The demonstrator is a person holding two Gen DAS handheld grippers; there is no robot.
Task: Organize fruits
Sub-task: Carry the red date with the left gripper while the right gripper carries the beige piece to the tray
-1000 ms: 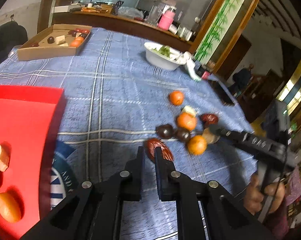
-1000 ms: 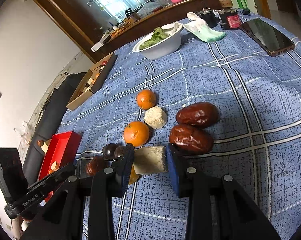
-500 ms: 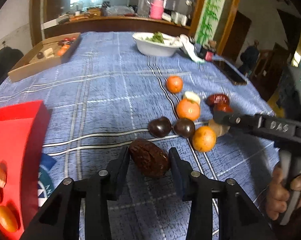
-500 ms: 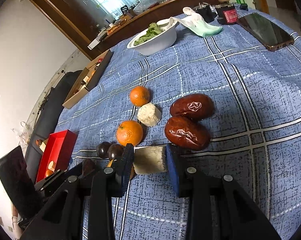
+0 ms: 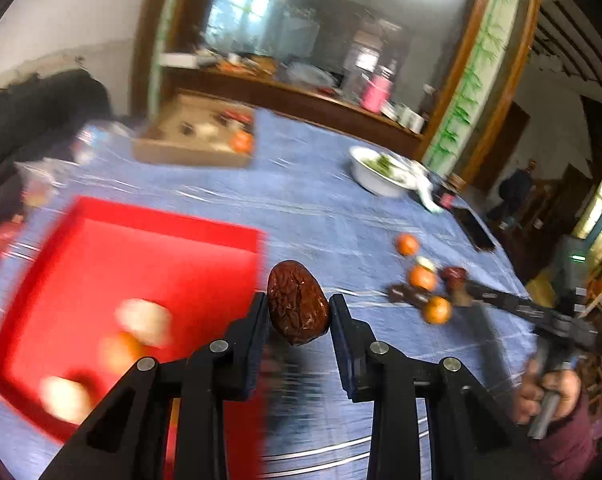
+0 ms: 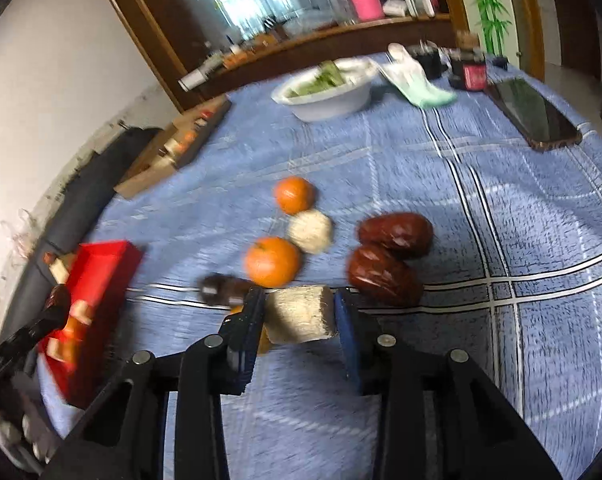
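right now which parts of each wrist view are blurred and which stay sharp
Left wrist view: the red tray and cardboard box are smeared by motion blur, while the dark red date in the left gripper stays sharp. Right wrist view: milder blur on the oranges; the pale chunk stays crisp.

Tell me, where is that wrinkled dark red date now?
In the left wrist view, the wrinkled dark red date sits gripped between the left gripper jaws, beside the red tray.

Lighting: daylight from rear windows (image 5: 241,12), interior dim. Motion blur heavy in left view, red tray (image 5: 133,276) smeared; moderate in right view. Fisheye bending, dark vignetted corners.
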